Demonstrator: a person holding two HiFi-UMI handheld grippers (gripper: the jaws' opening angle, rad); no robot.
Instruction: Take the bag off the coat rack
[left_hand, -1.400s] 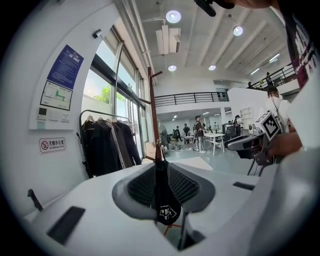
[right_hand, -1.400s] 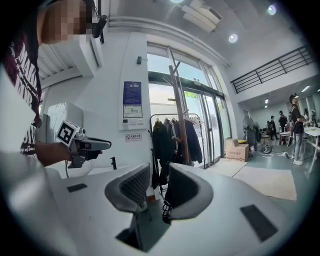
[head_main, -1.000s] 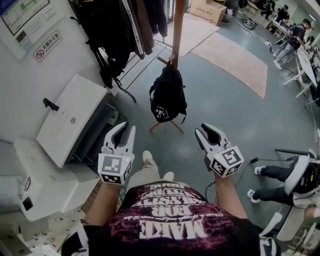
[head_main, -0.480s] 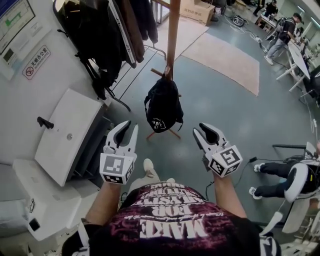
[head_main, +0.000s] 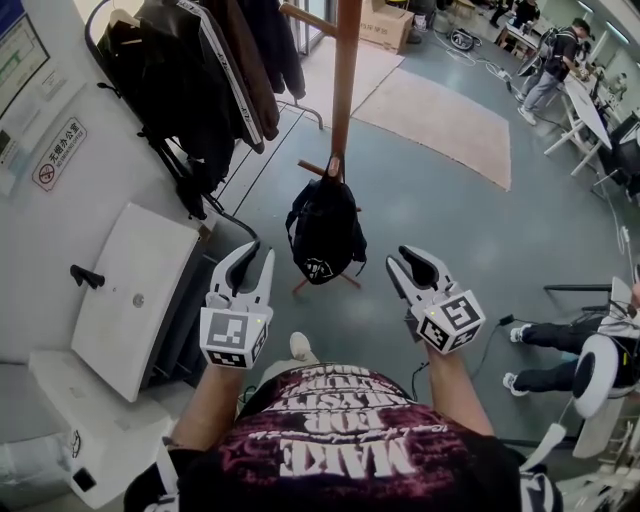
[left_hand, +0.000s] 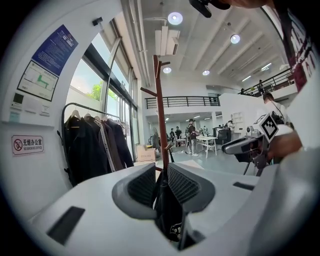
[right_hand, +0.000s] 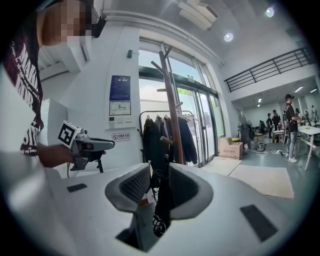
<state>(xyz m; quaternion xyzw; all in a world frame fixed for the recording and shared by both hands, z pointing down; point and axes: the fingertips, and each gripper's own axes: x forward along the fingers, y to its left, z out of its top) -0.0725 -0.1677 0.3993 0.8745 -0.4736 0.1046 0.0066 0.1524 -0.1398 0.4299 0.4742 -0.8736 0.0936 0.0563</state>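
Nothing of the job was done yet: the black bag hung on a low peg of the coat rack, ahead of and between the left gripper and right gripper, both held short of it with jaws apart and empty.

The coat rack is cropped at top.

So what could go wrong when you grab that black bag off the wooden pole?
The bag hangs from a low peg on the coat rack. Tugging it sideways instead of lifting could tip that thin rack, maybe into the dark coats nearby. The left gripper and right gripper are both open and short of it; a loose pinch on floppy fabric might let it drop.
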